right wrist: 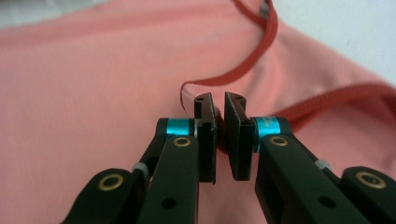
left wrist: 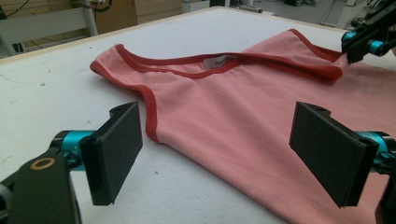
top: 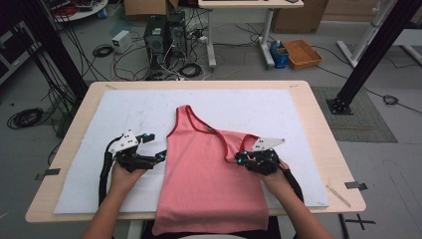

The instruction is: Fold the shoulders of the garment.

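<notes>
A pink top (top: 209,169) lies flat on a white mat (top: 99,149) covering the worktop (top: 318,124), its red-trimmed neckline toward the far edge and its hem hanging over the near edge by the person's body. The garment's long axis runs from far to near, and one strap (top: 185,113) reaches farther up the mat than the other.

At left, the left gripper (top: 154,158) hovers just beside the top's left side seam, below the armhole. Its jaws stand wide apart and hold nothing. In the left gripper view the red-bound armhole edge (left wrist: 150,116) lies straight ahead between the two black pads (left wrist: 116,149), with bare mat under the left pad and pink cloth under the right one. The cloth lies ahead and slightly right of this gripper, so a short push forward would likely bring the seam between the jaws.

At right, the right gripper (top: 242,159) sits on the top's right shoulder area, where the strap appears folded down over the body. In the right gripper view its jaws are drawn nearly together around a fold of cloth beside the red trim (right wrist: 254,56); a thin sliver of pink shows between them, so it looks clamped on the top.

The right hand is thus already on the garment, while the left is near but apart from it. The left seam seems the likeliest next grasp.
</notes>
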A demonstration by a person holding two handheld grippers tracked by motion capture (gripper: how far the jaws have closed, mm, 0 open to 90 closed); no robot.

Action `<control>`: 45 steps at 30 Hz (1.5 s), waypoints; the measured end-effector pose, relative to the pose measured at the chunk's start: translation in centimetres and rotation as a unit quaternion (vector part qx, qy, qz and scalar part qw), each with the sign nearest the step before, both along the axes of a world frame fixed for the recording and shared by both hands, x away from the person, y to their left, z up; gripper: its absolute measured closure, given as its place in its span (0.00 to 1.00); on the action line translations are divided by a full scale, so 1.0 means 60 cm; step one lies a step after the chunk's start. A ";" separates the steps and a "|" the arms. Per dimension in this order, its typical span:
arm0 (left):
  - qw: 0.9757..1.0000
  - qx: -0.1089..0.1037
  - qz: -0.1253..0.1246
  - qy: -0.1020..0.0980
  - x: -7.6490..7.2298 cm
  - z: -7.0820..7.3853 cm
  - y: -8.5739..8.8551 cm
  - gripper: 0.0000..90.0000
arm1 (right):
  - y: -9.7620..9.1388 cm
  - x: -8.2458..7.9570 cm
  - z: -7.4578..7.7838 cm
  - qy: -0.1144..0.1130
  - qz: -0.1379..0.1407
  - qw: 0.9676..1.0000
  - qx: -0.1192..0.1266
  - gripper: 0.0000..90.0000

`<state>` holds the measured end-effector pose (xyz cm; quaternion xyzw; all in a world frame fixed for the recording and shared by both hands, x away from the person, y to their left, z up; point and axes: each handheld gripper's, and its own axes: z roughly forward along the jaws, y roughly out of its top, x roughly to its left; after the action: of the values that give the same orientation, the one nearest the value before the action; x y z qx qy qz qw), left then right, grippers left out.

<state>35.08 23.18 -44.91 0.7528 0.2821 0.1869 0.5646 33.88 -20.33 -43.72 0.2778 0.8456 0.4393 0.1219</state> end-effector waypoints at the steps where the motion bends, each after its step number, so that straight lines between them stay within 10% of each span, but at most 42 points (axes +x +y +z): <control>1: 1.000 0.000 0.001 -0.001 0.000 0.000 0.000 0.19 | -0.001 -0.003 -0.004 0.003 -0.001 1.000 -0.004 0.92; 7: 1.000 0.000 0.002 0.000 0.000 0.000 0.000 0.19 | -0.011 -0.011 -0.011 0.007 -0.007 1.000 -0.009 0.75; 13: 1.000 0.003 0.002 -0.001 0.000 0.000 0.000 0.19 | -0.005 -0.008 0.027 -0.052 -0.041 0.997 0.034 0.68; 21: 1.000 -0.002 0.001 0.000 0.000 0.000 0.000 0.19 | 0.029 0.022 -0.013 -0.013 -0.050 0.998 -0.026 0.55; 36: 1.000 -0.002 0.000 -0.001 0.000 0.000 0.000 0.19 | 0.030 -0.010 -0.022 -0.021 -0.029 0.997 -0.063 0.55; 45: 1.000 -0.004 -0.002 -0.001 0.000 0.000 0.001 0.19 | 0.001 -0.002 -0.001 -0.039 -0.043 0.998 -0.007 0.34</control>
<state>35.09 23.25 -44.92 0.7507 0.2812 0.1852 0.5683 33.74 -20.29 -43.79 0.2955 0.8305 0.4384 0.1752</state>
